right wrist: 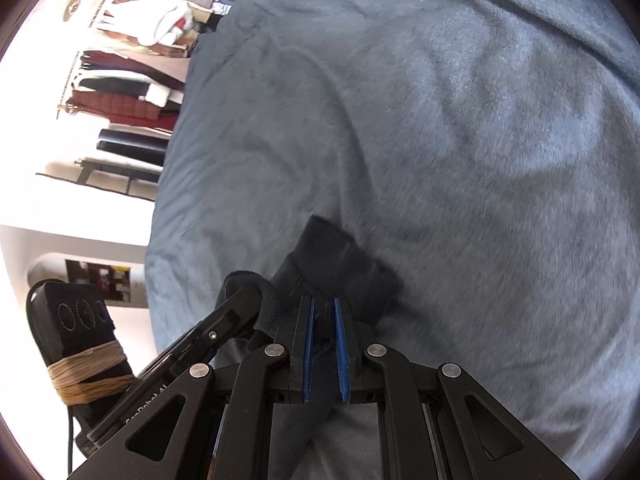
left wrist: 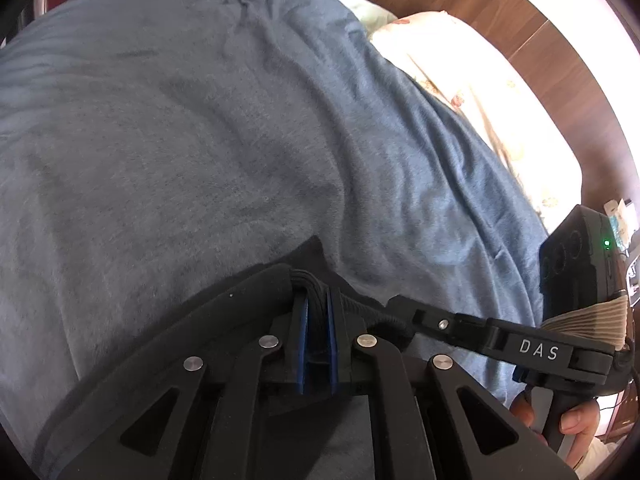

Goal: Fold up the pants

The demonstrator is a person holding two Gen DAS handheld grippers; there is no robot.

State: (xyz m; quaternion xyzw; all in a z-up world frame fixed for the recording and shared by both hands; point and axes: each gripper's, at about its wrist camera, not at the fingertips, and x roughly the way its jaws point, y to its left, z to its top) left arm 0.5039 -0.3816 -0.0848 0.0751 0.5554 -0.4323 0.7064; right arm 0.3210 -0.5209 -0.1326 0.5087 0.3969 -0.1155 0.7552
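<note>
Left gripper: blue pads clamped on a bunched black pants edge. Right gripper: pads closed on black pants fabric, which extends toward 12 o'clock. Both grippers nearly meet over the blue-grey blanket. Floral pillow at 2 o'clock in left view; clothes rack at 10 o'clock in right view.

A home bedroom, blue blanket over a bed, floral pillow, wooden headboard, clothes rack with hanging garments
</note>
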